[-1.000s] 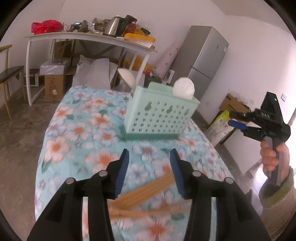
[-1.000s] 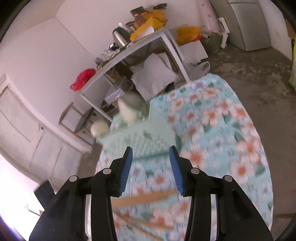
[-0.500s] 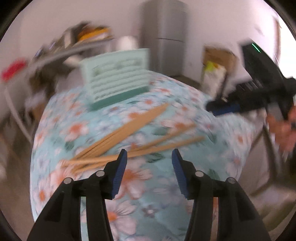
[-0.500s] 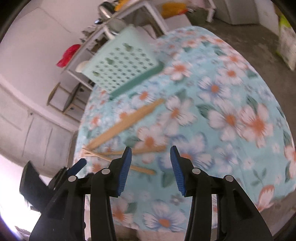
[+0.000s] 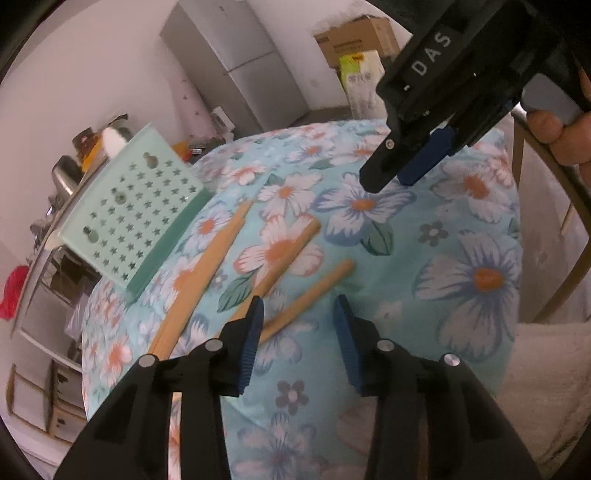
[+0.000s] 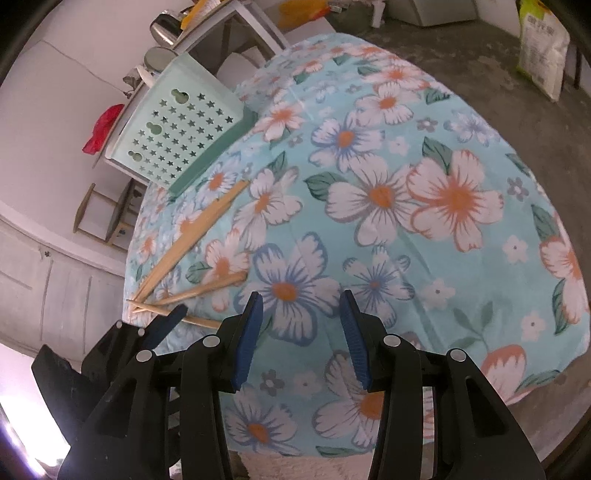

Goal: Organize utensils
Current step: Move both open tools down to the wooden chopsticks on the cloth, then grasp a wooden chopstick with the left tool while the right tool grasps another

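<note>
Several wooden chopsticks (image 5: 221, 258) lie scattered on the floral tablecloth (image 5: 461, 258); they also show in the right wrist view (image 6: 192, 229). A mint green perforated utensil basket (image 5: 136, 210) stands beyond them, also seen in the right wrist view (image 6: 177, 133), with a white spoon (image 5: 112, 142) sticking out. My left gripper (image 5: 297, 332) is open and empty, just above the near ends of the chopsticks. My right gripper (image 6: 297, 334) is open and empty over the cloth, to the right of the chopsticks; it also shows in the left wrist view (image 5: 406, 173).
A cluttered white shelf table (image 6: 221, 14) with a kettle (image 6: 162, 26) stands behind the basket. A grey fridge (image 5: 236, 66) and cardboard box (image 5: 358, 37) are at the back. A sack (image 6: 543, 48) sits on the floor. A chair frame (image 5: 546, 206) stands beside the table.
Both grippers have swung down and in toward the chopsticks. The left one now hovers at their near ends and the right one has come close beside it. Both stay open.
</note>
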